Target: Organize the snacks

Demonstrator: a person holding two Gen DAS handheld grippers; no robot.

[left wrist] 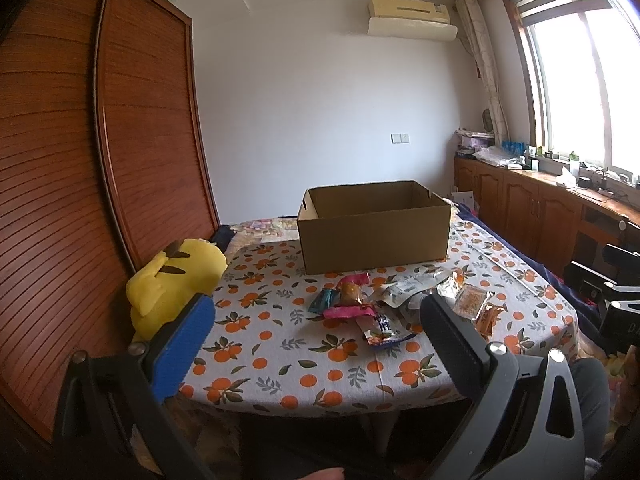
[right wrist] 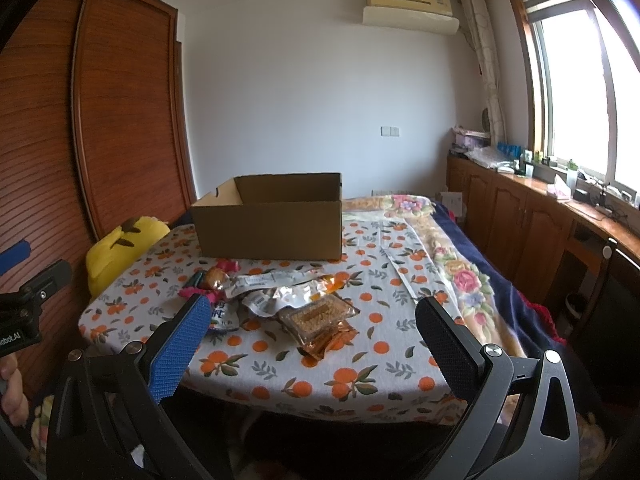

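Both grippers' jaws wide, orange-print tablecloth [right wrist: 360,376], snack packets [left wrist: 360,312], open cardboard box [left wrist: 374,236], wooden wardrobe [left wrist: 80,160]

The open brown cardboard box [left wrist: 374,236] hides its own floor behind the near wall. Print on the crumpled foil snack packets [right wrist: 280,296] is too small to read. At nine o'clock, a hand [right wrist: 12,392] is cut off by the edge.

White walls [left wrist: 320,100]. Wooden wardrobe [left wrist: 80,140] at left. Air conditioner [left wrist: 412,16] mounted high on the far wall. Bright window [right wrist: 580,92] at right, above low wooden cabinets [right wrist: 516,216].
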